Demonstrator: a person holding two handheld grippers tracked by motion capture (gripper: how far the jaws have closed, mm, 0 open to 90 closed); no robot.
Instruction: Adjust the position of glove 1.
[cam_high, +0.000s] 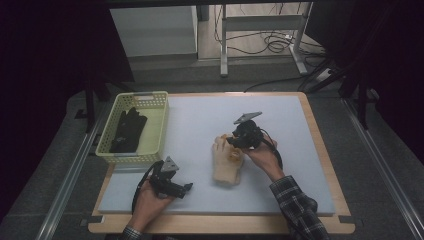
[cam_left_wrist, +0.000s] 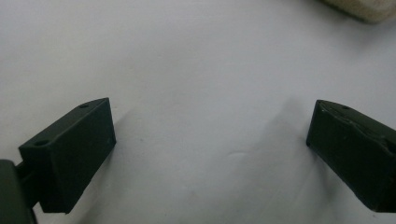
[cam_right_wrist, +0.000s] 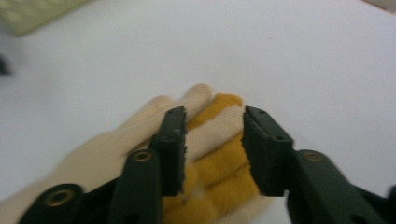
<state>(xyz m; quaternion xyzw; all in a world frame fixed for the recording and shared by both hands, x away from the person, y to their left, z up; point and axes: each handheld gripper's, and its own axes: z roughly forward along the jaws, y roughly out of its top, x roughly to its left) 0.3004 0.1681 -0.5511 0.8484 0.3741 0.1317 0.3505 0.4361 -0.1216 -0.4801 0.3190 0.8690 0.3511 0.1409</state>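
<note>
Black jaws of the right hand-held gripper are straddling the cream-and-yellow glove mid-table, parted, its wrist end cut off; whether the pads are pressing is unclear. Near left, the left hand-held gripper is hovering released over the bare table.

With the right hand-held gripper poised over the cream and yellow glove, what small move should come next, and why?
Probably close the right hand-held gripper on the glove's fingers. Its jaws straddle the yellow and cream fabric with gaps at both pads, so nothing looks pinched yet. The glove lies flat on the white mat, while a black glove already sits in the basket, so that is likely its destination.
</note>
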